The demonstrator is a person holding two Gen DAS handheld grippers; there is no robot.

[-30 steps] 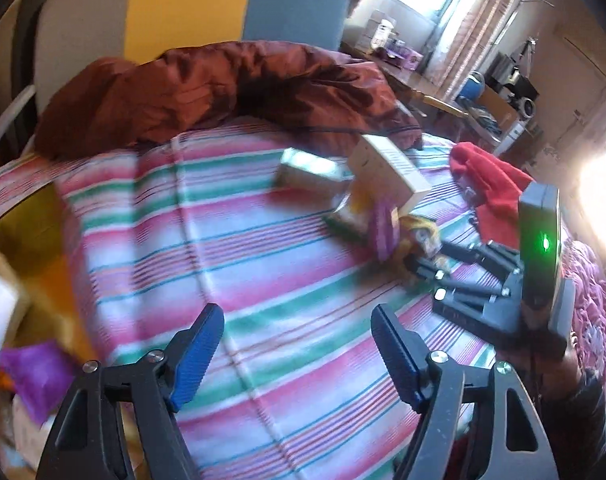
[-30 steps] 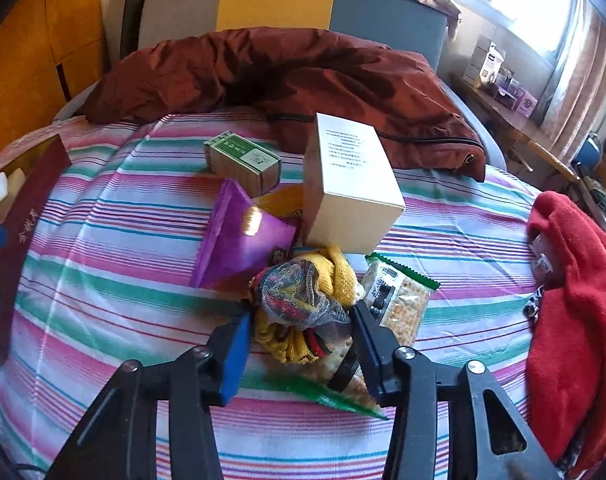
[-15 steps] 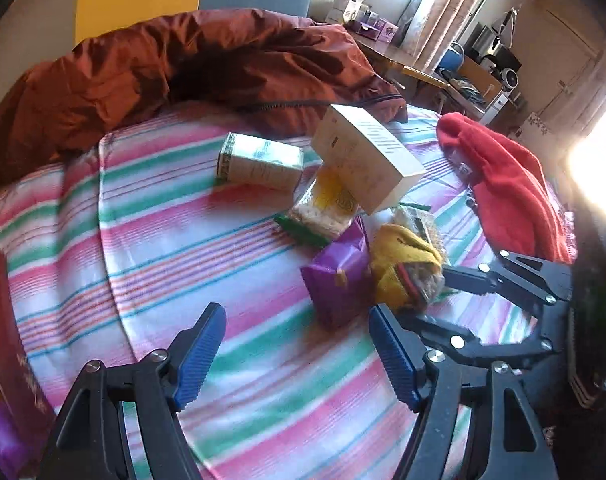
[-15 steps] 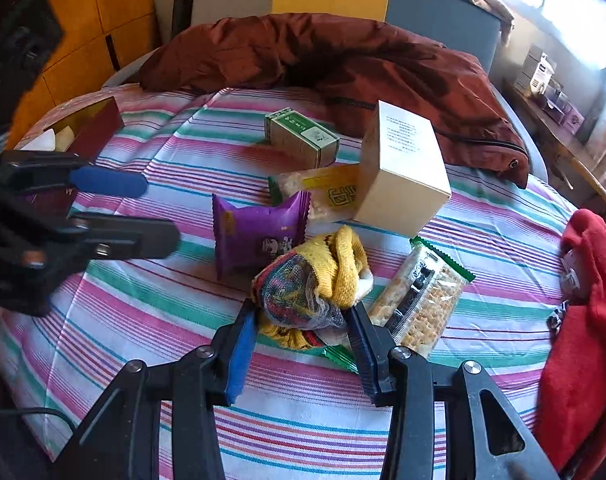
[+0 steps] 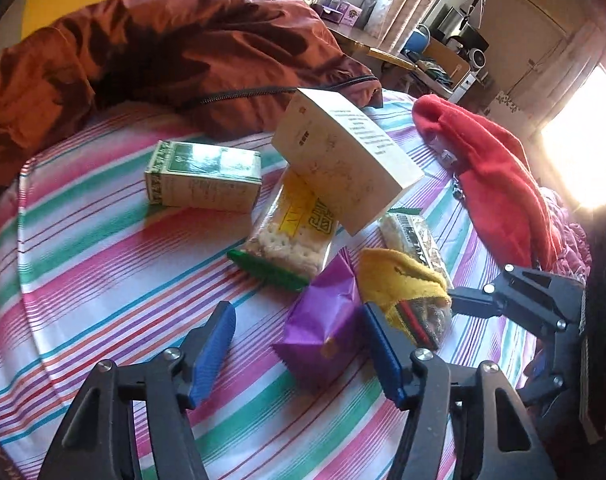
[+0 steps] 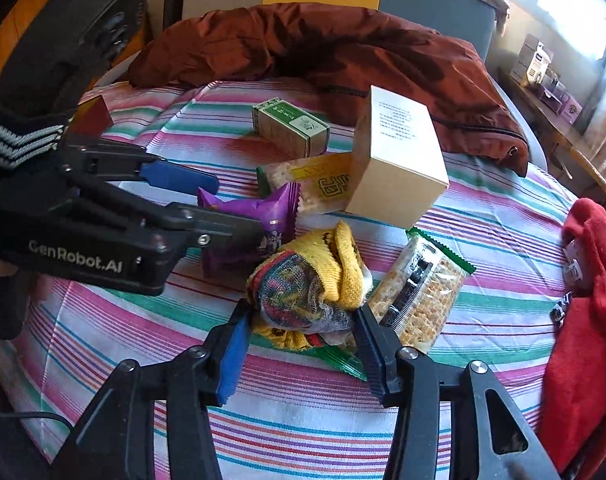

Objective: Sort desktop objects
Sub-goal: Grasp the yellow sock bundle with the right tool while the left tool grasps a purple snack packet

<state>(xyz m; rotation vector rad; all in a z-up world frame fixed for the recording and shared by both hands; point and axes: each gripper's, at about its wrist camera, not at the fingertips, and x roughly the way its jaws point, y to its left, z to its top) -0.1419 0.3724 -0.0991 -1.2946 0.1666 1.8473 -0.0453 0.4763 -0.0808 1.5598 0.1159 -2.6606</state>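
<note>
Left gripper [image 5: 299, 344]: jaws half spread and just now closing. Purple snack packet [image 5: 323, 328] sits between the fingers, against the right-hand finger; clear gap to the left-hand finger [image 5: 213, 350], so no pinch yet. In the right wrist view this gripper [image 6: 223, 208] reaches in from the left and straddles the same packet [image 6: 259, 216].

Ahead of the left fingers, on the striped cloth [image 5: 83, 280]: green box [image 5: 203, 176] lying flat, off to the left; cracker pack with yellow label [image 5: 291, 232] straight ahead, its far end under the tilted cream box [image 5: 343, 160].

Right gripper [image 6: 301, 342]: jaws narrow, just now opening slightly. Yellow knitted bundle [image 6: 315, 280] sits between the fingertips. Both pads appear to touch it; cannot tell for certain whether they still press.

Just right of the right fingers: second cracker pack [image 6: 423, 292], lying diagonally. Green wrapper edge [image 6: 335, 360] shows under the bundle.

Far right: red cloth [image 6: 587, 300] at the cloth's edge. Behind everything: brown jacket [image 6: 323, 48].
</note>
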